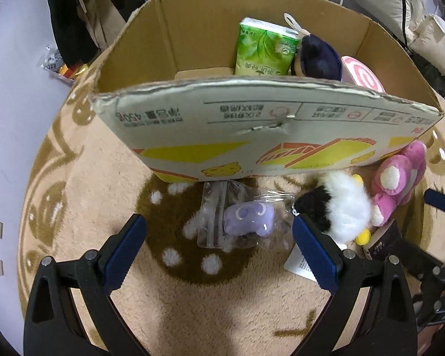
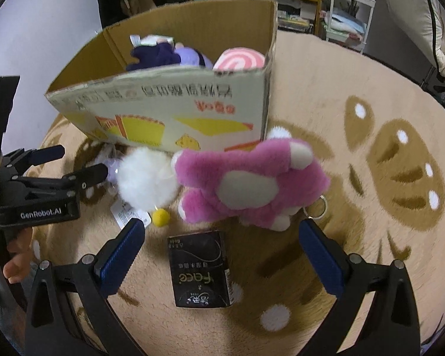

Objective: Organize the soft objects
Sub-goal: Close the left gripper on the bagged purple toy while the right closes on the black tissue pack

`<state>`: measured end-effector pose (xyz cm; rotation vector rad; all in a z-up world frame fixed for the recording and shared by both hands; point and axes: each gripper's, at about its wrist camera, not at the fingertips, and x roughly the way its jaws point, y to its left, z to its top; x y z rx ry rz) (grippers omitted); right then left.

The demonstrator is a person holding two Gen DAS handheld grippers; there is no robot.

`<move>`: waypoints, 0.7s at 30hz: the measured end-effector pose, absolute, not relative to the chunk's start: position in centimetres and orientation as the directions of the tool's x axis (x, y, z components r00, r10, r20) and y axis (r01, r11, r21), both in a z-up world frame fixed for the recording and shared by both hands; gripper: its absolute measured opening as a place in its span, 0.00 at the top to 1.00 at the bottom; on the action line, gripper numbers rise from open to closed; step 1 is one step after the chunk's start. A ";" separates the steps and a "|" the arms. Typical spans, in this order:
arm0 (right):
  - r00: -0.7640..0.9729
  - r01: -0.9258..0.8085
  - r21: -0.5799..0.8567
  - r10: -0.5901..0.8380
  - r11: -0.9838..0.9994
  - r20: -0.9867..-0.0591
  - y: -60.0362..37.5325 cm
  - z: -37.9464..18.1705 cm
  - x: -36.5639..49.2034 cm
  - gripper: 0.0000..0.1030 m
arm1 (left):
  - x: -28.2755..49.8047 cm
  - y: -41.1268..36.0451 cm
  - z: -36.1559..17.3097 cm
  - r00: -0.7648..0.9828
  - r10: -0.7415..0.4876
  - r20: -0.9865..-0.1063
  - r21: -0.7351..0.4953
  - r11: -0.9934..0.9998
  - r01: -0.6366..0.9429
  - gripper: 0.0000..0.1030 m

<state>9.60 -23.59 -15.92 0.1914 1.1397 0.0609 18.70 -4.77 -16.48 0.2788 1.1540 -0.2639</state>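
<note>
Pink plush (image 2: 249, 184) lay on rug (image 2: 370, 237) just ahead of right gripper (image 2: 222, 252) fingers, long axis crosswise, beside cardboard box (image 2: 169, 109). Jaws wide apart, empty. Left gripper (image 1: 219, 246) likewise spread, empty, facing bagged purple toy (image 1: 249, 218); farther from plush.

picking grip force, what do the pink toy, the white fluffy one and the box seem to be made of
Pink toy: looks like short-pile plush fabric, matte, with cream patches and a metal ring at its side.
White fluffy one: long, wispy faux fur, probably very squashy.
Box: corrugated cardboard, printed outside, with a torn, ragged top edge.
</note>
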 end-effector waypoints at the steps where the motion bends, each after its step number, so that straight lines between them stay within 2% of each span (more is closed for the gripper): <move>1: 0.412 0.051 0.184 0.147 0.982 -0.899 -23.5 -16.1 9.6 0.00 | 18.8 -4.8 -16.6 0.376 -0.071 -0.924 0.070 0.935 0.347 0.05; 4: 0.394 0.052 0.189 0.154 0.981 -0.906 -23.1 -16.7 9.7 0.00 | 19.3 -4.6 -17.2 0.344 -0.101 -0.934 0.025 0.938 0.345 0.05; 21: 0.312 0.046 0.189 0.166 0.981 -0.935 -21.2 -19.2 10.1 0.00 | 19.9 -6.1 -19.8 0.325 -0.043 -0.945 0.088 0.921 0.379 0.05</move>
